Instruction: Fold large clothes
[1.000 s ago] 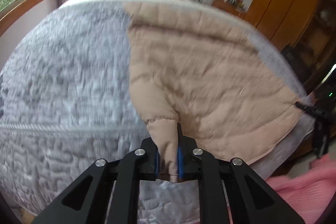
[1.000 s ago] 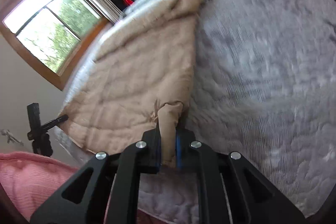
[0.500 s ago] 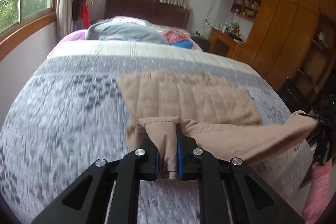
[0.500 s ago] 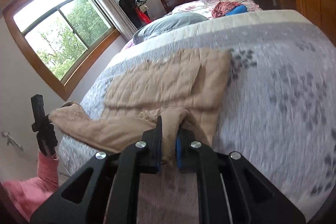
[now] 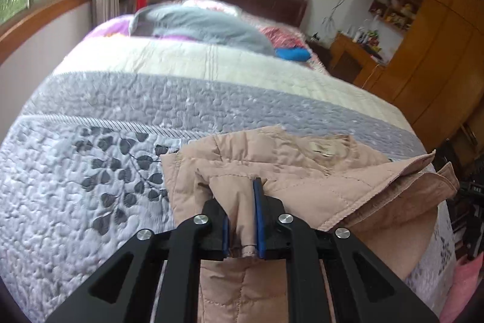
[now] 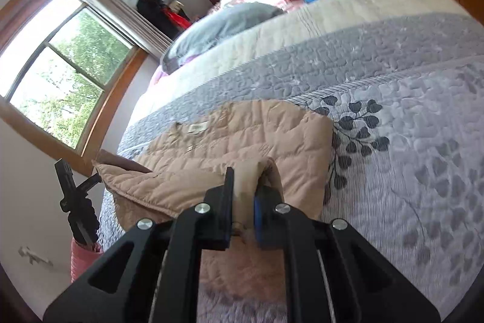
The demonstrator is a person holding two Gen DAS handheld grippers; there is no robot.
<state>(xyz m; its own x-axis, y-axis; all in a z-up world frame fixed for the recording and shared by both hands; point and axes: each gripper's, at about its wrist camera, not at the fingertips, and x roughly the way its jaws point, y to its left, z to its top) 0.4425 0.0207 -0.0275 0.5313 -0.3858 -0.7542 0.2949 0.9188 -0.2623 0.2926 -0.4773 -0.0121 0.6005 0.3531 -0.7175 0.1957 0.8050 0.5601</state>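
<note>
A tan quilted jacket (image 5: 302, 171) lies on the grey quilted bedspread (image 5: 90, 171), with its near hem lifted and folded over toward the collar. My left gripper (image 5: 243, 220) is shut on one corner of the hem. My right gripper (image 6: 243, 202) is shut on the other corner of the jacket (image 6: 242, 141). The left gripper (image 6: 75, 196) also shows in the right wrist view, at the jacket's left edge. A white label (image 6: 198, 127) shows near the collar.
The bedspread (image 6: 408, 141) stretches to the right of the jacket. A grey pillow (image 5: 205, 26) and a blue item (image 5: 292, 53) lie at the head of the bed. Wooden wardrobes (image 5: 438, 50) stand right, windows (image 6: 54, 74) left. Pink cloth (image 5: 462, 286) hangs at the bed's near edge.
Both grippers have lifted the jacket's hem off the bed and carried it forward toward the collar, so the jacket is now doubled over. Both cameras tilted up to show the room.
</note>
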